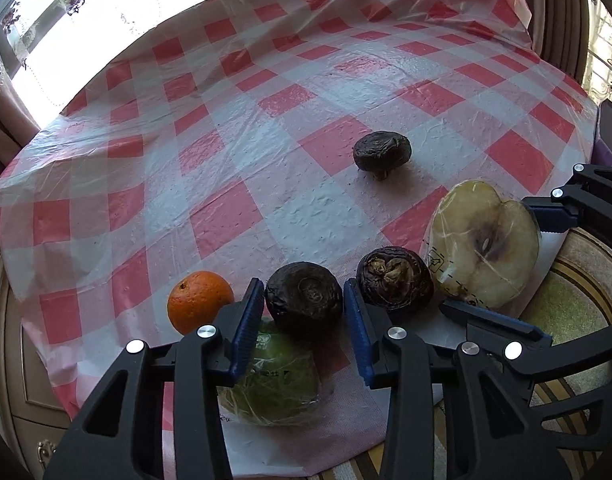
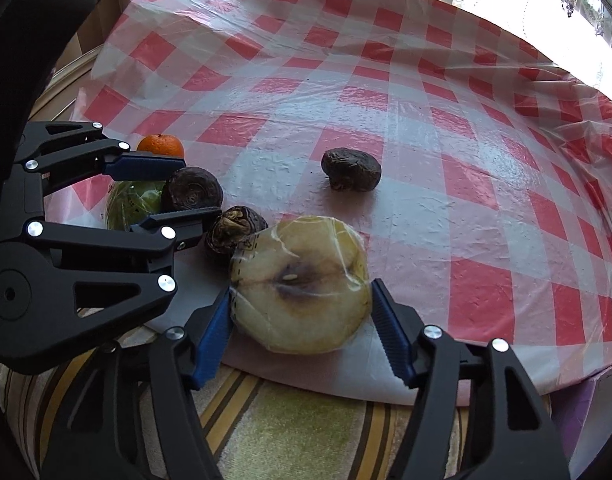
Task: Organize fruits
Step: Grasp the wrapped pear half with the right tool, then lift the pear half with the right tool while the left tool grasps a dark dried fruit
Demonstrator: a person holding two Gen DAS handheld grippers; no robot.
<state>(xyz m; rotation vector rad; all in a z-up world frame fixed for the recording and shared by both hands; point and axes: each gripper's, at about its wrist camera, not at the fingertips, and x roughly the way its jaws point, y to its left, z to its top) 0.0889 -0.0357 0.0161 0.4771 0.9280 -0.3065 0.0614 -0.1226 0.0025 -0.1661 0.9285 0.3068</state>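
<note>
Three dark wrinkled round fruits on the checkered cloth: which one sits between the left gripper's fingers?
The dark wrinkled round fruit nearest the orange, between the left gripper's blue pads. One twin lies just outside it; the third sits alone further out.

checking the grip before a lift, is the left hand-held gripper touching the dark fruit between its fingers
Touching. In the left wrist view, both blue fingers of the left hand-held gripper press the sides of the dark fruit with no gap showing.

The left gripper (image 1: 304, 306) covers a big part of the green wrapped fruit (image 1: 278, 392), and the small print on its wrap is too tiny to read. In the right wrist view, the orange (image 2: 161, 145) peeks out from behind a blue finger (image 2: 146, 168).
</note>
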